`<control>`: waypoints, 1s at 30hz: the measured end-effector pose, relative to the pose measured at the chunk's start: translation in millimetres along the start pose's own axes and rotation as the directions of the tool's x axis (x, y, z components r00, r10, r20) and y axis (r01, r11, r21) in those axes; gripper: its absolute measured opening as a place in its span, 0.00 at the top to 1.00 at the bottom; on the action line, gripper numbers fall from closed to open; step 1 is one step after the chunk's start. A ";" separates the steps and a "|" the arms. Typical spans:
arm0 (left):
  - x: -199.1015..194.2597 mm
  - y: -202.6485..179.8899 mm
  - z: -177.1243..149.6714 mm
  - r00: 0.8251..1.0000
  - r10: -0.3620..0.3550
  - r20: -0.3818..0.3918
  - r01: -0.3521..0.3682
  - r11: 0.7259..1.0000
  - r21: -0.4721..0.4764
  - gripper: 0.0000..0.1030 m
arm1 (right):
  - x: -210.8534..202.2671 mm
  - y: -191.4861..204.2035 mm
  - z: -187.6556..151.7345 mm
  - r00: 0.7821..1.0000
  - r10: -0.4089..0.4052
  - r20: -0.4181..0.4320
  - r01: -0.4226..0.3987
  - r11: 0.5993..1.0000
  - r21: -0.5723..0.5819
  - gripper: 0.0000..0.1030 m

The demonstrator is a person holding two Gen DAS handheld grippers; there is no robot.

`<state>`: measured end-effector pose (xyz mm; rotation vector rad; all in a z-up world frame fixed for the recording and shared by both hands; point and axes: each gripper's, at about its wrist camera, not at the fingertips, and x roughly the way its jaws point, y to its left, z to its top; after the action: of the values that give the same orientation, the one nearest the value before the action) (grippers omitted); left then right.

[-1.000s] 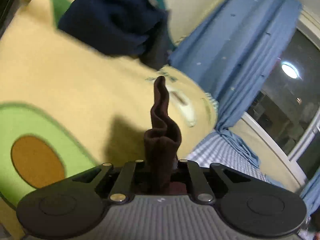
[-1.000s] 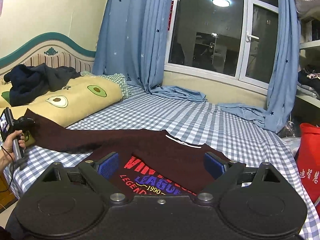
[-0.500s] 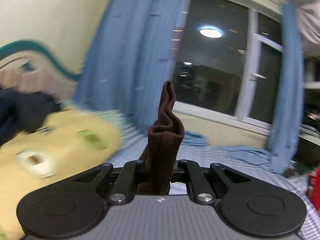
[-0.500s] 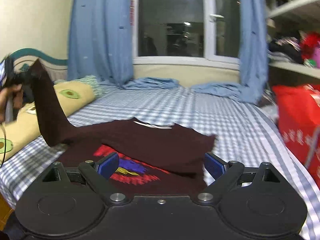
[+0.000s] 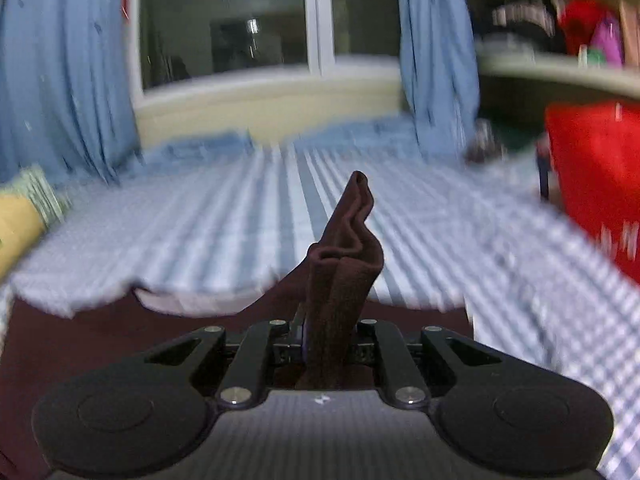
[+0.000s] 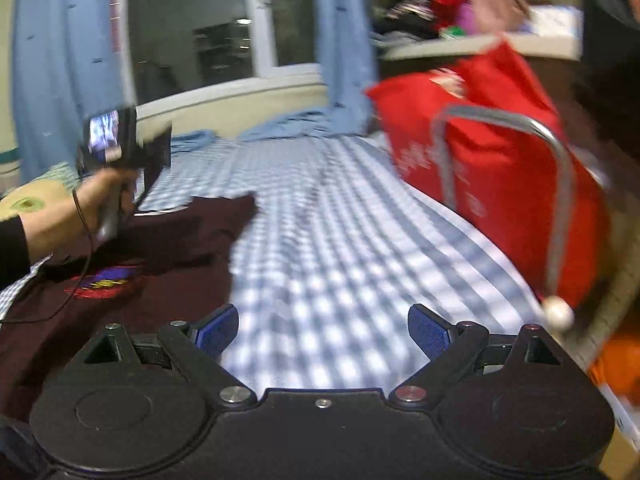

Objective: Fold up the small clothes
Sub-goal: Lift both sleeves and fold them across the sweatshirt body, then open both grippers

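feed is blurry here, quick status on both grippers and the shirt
Left gripper shut on dark maroon t-shirt sleeve. Right gripper open, empty, over checked bedsheet. Red bag alongside.

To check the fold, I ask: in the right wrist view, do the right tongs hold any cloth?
No, the right tongs stand open with only the checked sheet between the blue pads.

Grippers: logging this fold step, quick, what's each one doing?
Left gripper: shut on the dark maroon shirt.
Right gripper: open, nothing between its pads.
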<state>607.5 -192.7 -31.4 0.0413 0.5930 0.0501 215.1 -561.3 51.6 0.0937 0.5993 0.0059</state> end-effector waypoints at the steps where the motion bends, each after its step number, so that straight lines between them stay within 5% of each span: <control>1: 10.2 -8.3 -12.1 0.999 0.011 -0.039 -0.011 1.000 0.001 0.88 | -3.3 -9.8 -5.4 1.000 -0.018 -0.010 0.018 1.000 0.021 0.10; 4: 27.2 -19.0 -41.3 0.995 0.014 -0.103 -0.013 1.000 0.014 0.86 | -8.1 -31.0 -17.1 0.998 -0.047 -0.031 0.049 0.997 0.058 0.10; 5: 28.5 -20.5 -46.3 0.994 0.016 -0.111 -0.013 1.000 0.026 0.77 | -8.4 -34.3 -19.6 0.998 -0.051 -0.036 0.053 0.997 0.062 0.10; 6: 30.6 -24.7 -50.2 0.992 0.016 -0.126 -0.010 0.999 0.043 0.50 | -7.4 -37.1 -21.2 0.998 -0.052 -0.039 0.054 0.996 0.065 0.10; 8: 30.1 -14.2 -50.1 0.990 0.043 -0.132 -0.032 0.996 0.080 0.24 | -4.6 -37.9 -22.4 0.998 -0.047 -0.042 0.050 0.997 0.064 0.10; 13: -23.6 10.8 -53.5 0.999 0.020 0.041 -0.027 0.983 0.180 0.19 | 2.1 -23.1 -15.2 0.999 -0.010 -0.040 0.012 0.999 0.043 0.10; 18: -105.3 67.4 -72.9 0.983 0.021 0.181 -0.079 0.946 0.316 0.04 | 11.2 -4.0 -7.4 0.999 0.019 -0.050 -0.018 1.000 0.015 0.10; 21: -130.3 116.7 -101.8 0.976 0.112 0.185 -0.182 0.888 0.423 0.04 | 18.0 13.6 -1.0 0.998 0.050 -0.046 -0.051 0.999 -0.002 0.10; 25: -136.8 179.1 -148.2 0.945 0.262 0.197 -0.328 0.765 0.554 0.04 | 40.0 45.8 10.3 0.988 0.149 -0.047 -0.150 0.989 -0.008 0.09; 30: -117.0 203.7 -179.7 0.928 0.311 0.206 -0.365 0.642 0.674 0.04 | 82.2 105.6 30.8 0.958 0.276 -0.083 -0.280 0.959 -0.045 0.09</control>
<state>402.9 8.0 -104.2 0.9149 0.4944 0.1869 302.7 -456.1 40.1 0.1230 0.6571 0.3009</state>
